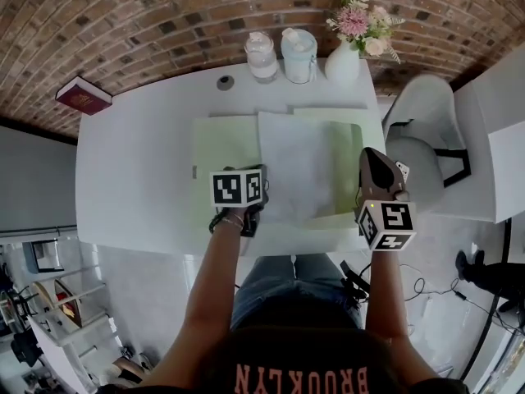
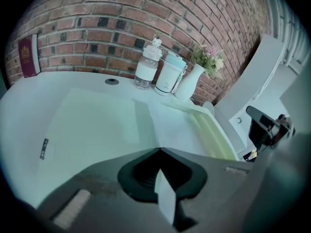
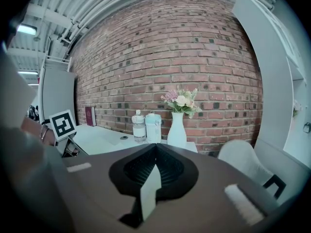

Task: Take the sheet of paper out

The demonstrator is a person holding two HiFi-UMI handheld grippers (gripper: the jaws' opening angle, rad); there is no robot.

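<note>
A white sheet of paper point(image 1: 297, 167) lies on an opened pale green folder point(image 1: 221, 150) at the middle of the white table point(image 1: 131, 171). My left gripper point(image 1: 253, 189) is at the sheet's near left corner and is shut on it; a white strip of the sheet point(image 2: 166, 198) stands between its jaws. My right gripper point(image 1: 371, 156) is at the folder's right edge point(image 1: 351, 171). It is shut on a pale greenish strip point(image 3: 147, 195), which looks like the folder's flap. The far part of the sheet point(image 2: 170, 125) rests on the folder point(image 2: 92, 125).
Along the table's back edge stand a clear bottle point(image 1: 262, 57), a pale blue tumbler point(image 1: 299, 55) and a white vase of flowers point(image 1: 344, 60). A dark red book point(image 1: 84, 96) lies at the far left corner. A white chair point(image 1: 422, 138) stands to the right. A brick wall runs behind.
</note>
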